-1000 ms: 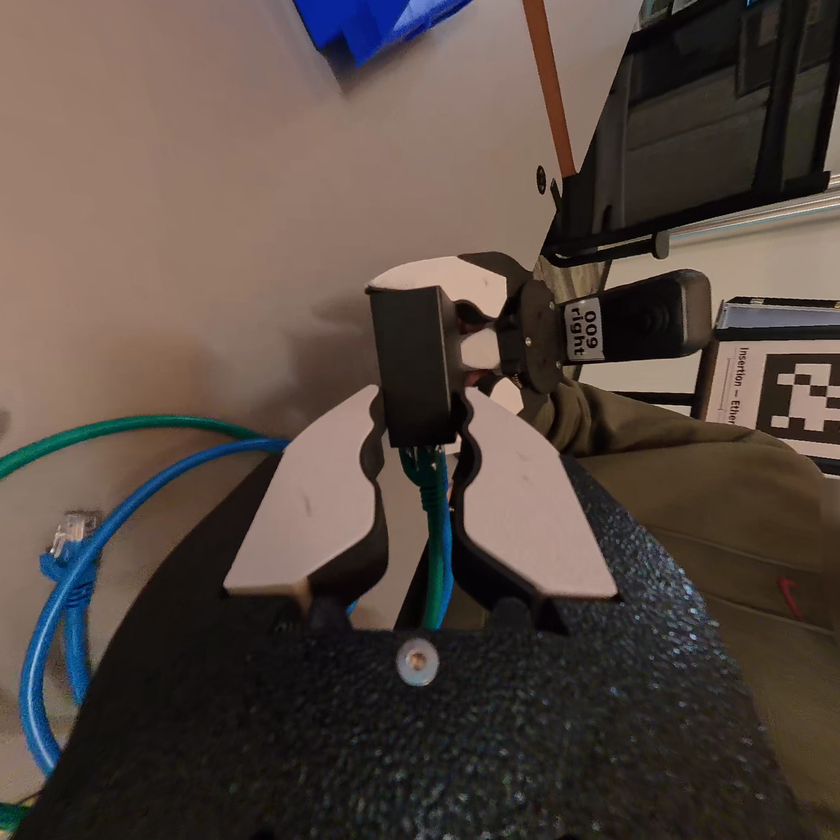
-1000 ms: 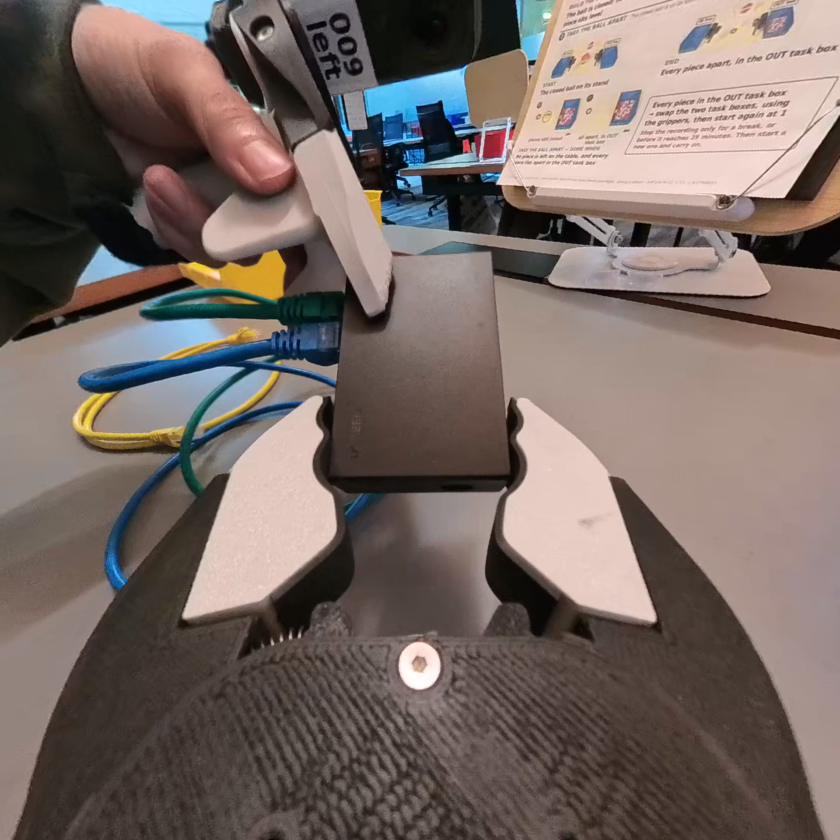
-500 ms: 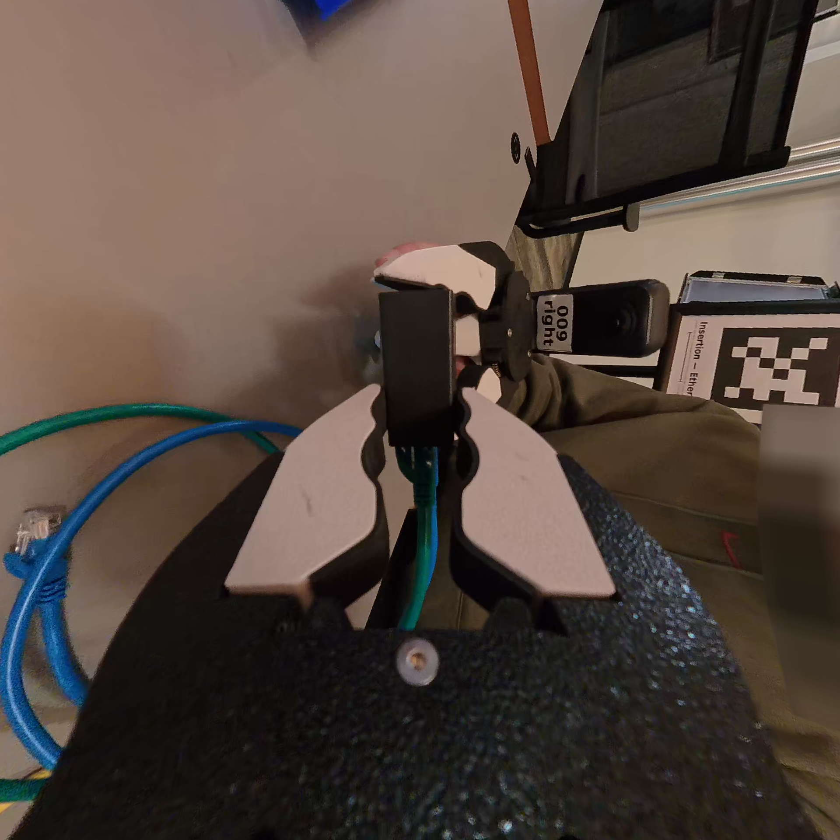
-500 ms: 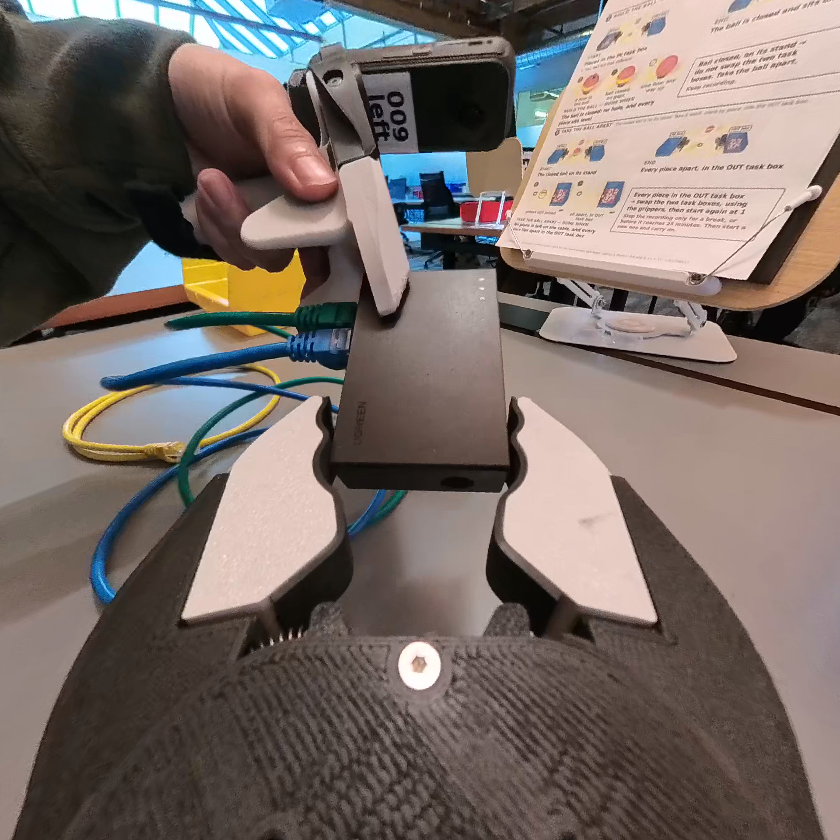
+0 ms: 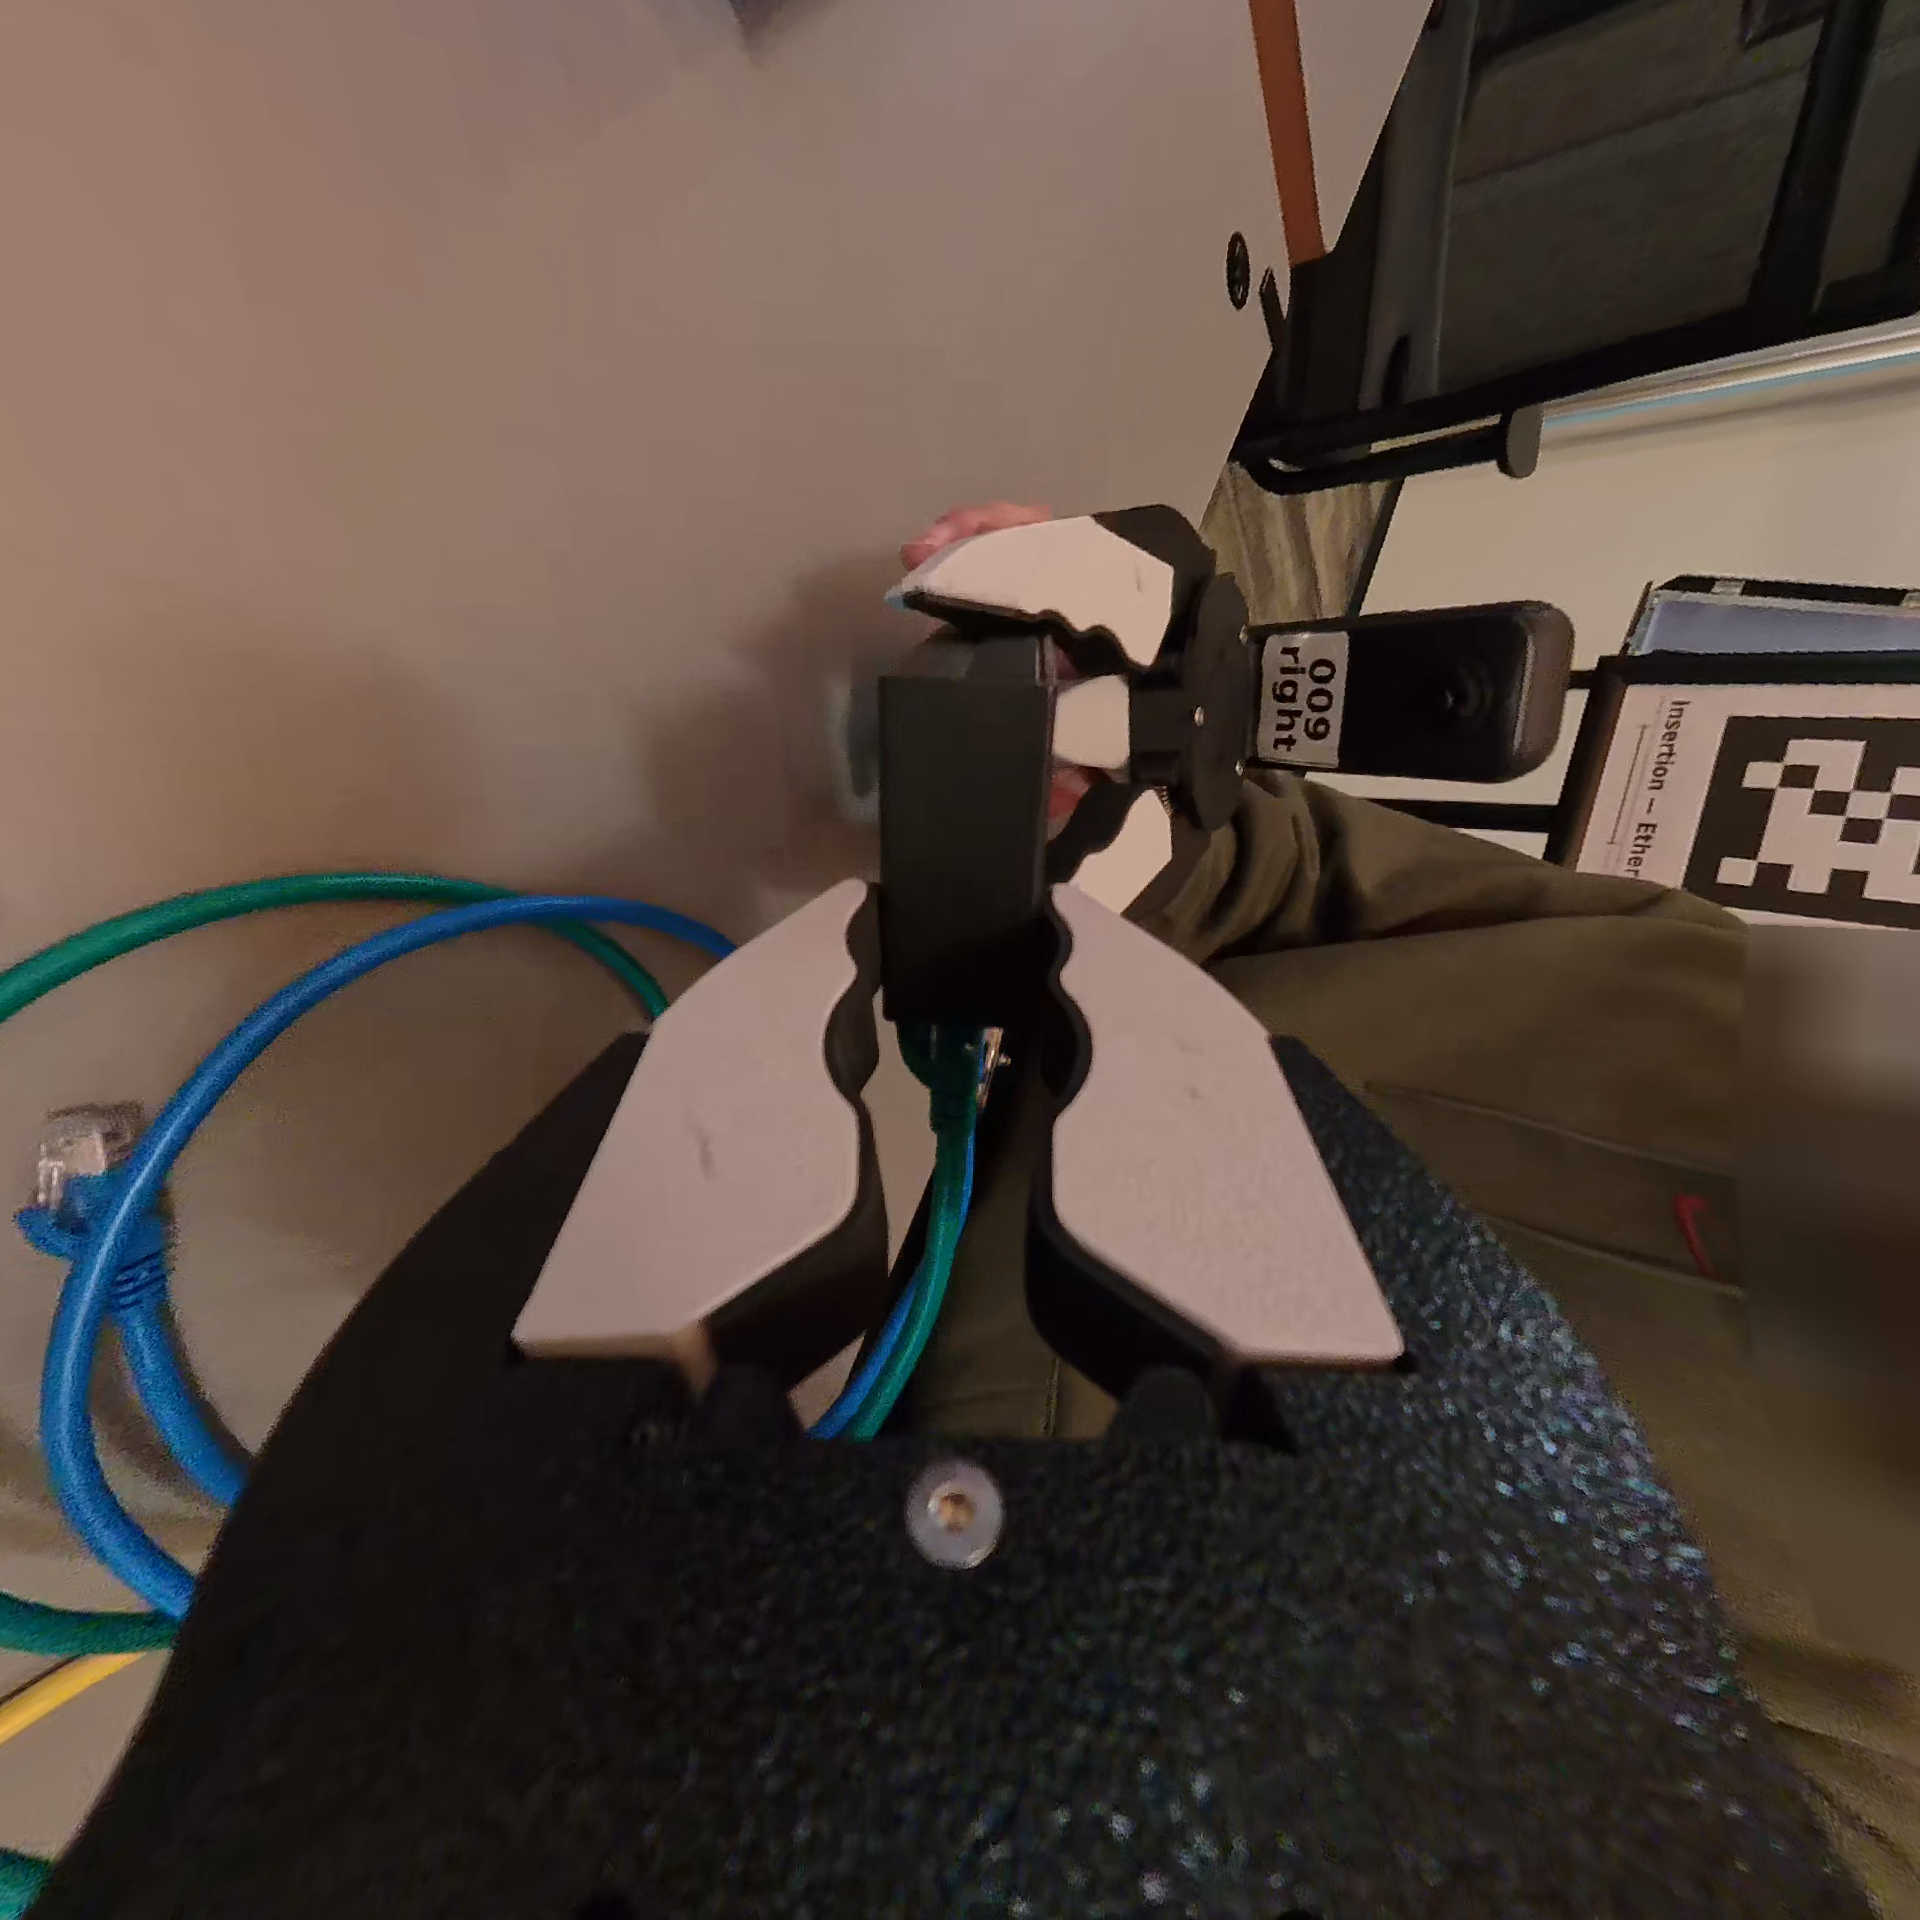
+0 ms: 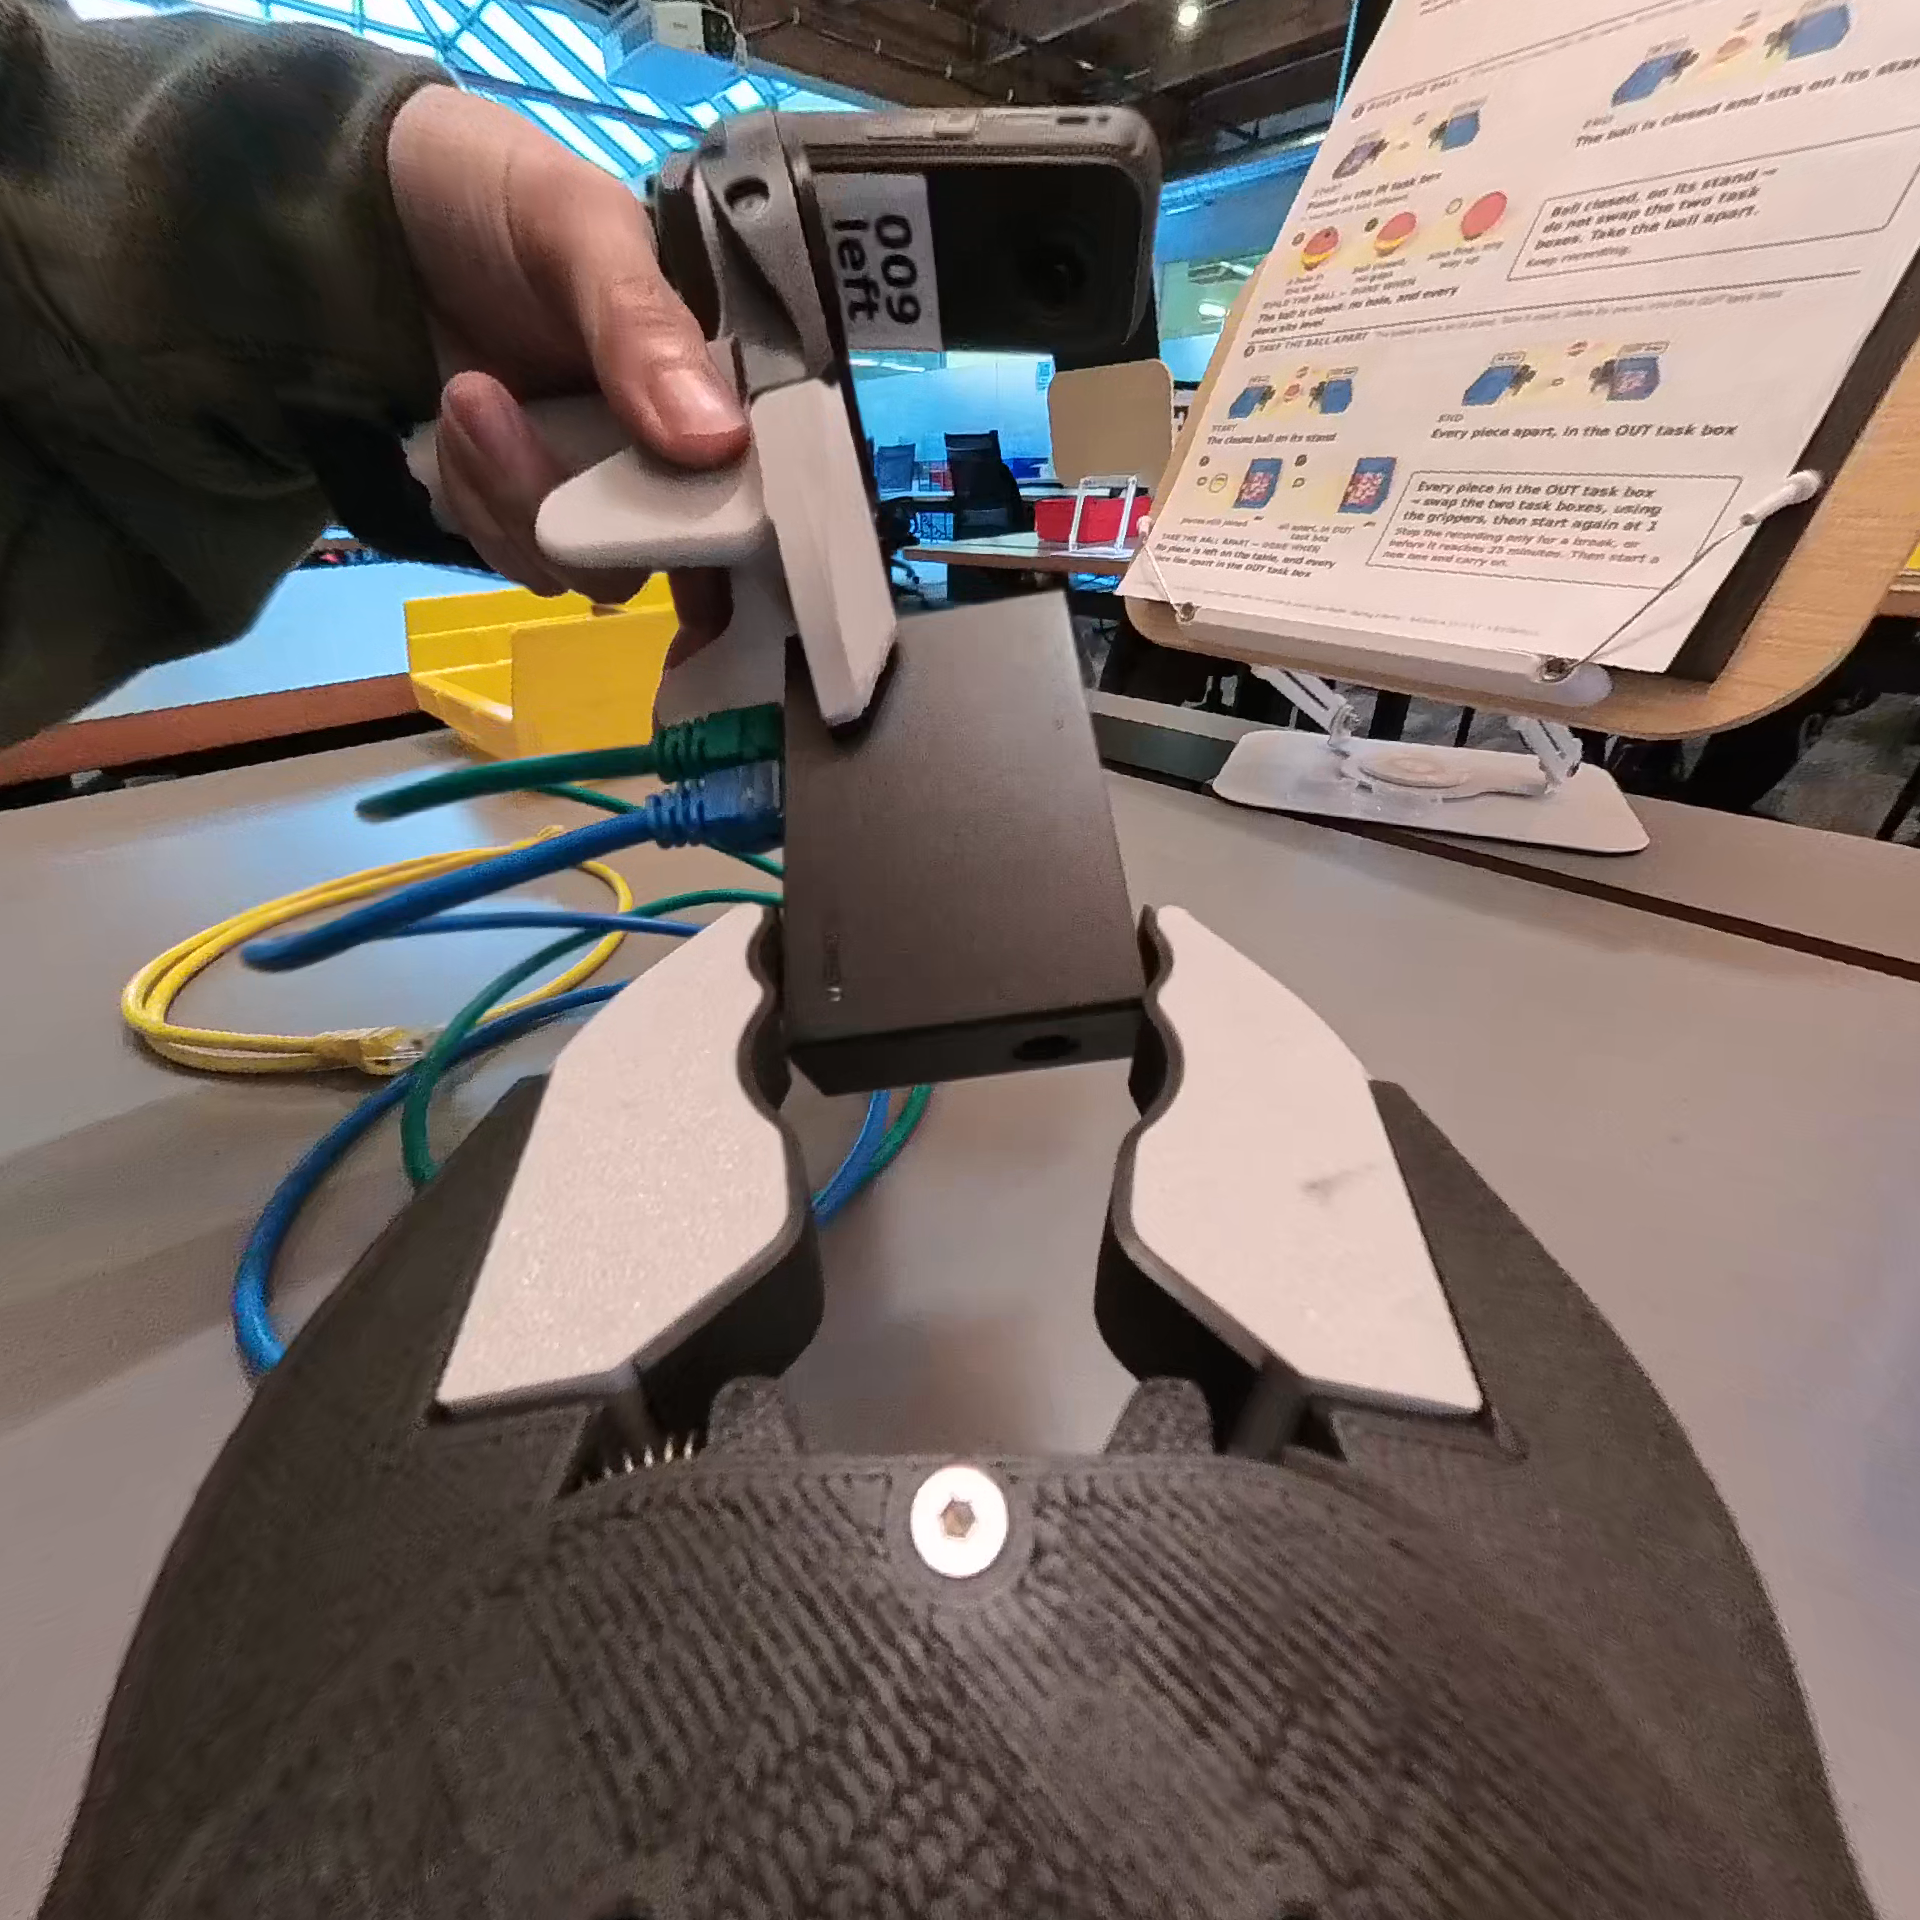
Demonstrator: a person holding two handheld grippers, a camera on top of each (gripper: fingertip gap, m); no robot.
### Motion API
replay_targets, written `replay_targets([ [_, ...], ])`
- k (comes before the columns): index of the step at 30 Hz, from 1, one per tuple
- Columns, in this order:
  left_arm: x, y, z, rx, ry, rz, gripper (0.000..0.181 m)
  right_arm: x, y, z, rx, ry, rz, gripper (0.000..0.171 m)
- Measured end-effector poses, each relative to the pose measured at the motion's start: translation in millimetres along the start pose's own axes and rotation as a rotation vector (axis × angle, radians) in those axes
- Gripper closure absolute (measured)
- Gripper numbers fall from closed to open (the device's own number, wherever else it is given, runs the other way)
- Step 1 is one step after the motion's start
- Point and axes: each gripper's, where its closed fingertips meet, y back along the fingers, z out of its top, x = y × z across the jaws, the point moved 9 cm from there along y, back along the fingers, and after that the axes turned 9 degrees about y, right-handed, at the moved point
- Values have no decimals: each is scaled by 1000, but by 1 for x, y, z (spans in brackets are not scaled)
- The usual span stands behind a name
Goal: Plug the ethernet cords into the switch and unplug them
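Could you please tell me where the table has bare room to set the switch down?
Bare table lies right of the switch, bordered behind by the white stand base. To the left it is crowded: yellow cord, blue cord and green cord loop there.

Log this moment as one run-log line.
right gripper: shut on switch | left gripper: shut on switch | plugged: green cord, blue cord | loose: yellow cord on table

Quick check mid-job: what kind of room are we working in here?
Likely an open office or lab used for recording tasks: an instruction sheet on a stand, a yellow parts bin, and desks with office chairs behind.
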Motion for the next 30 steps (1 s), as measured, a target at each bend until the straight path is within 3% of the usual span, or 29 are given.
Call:
replay_targets([
  [7, -4, 1, 2, 0, -24, 25, 155, 1, 2, 0, -2, 21, -2, 109],
  [14, -3, 1, 14, -255, -86, -12, 154, -5, 4, -1, 19, -35, -60, 109],
  [17, -1, -1, 11, -238, -84, -25, 152, -8, 4, -2, 21, -63, -68, 109],
  [21, 0, -13, 5, -170, -63, 71, 130, -15, 6, -3, 5, -141, -52, 109],
  [22, 0, -15, 5, -164, -57, 67, 131, -16, 6, -3, -1, -152, -40, 109],
  [24, -4, -18, 6, -155, -44, -6, 152, -18, 7, -4, -11, -176, -37, 109],
  [30, 2, -20, 10, -148, 21, -91, 153, -22, 7, -5, -12, -223, -26, 109],
])
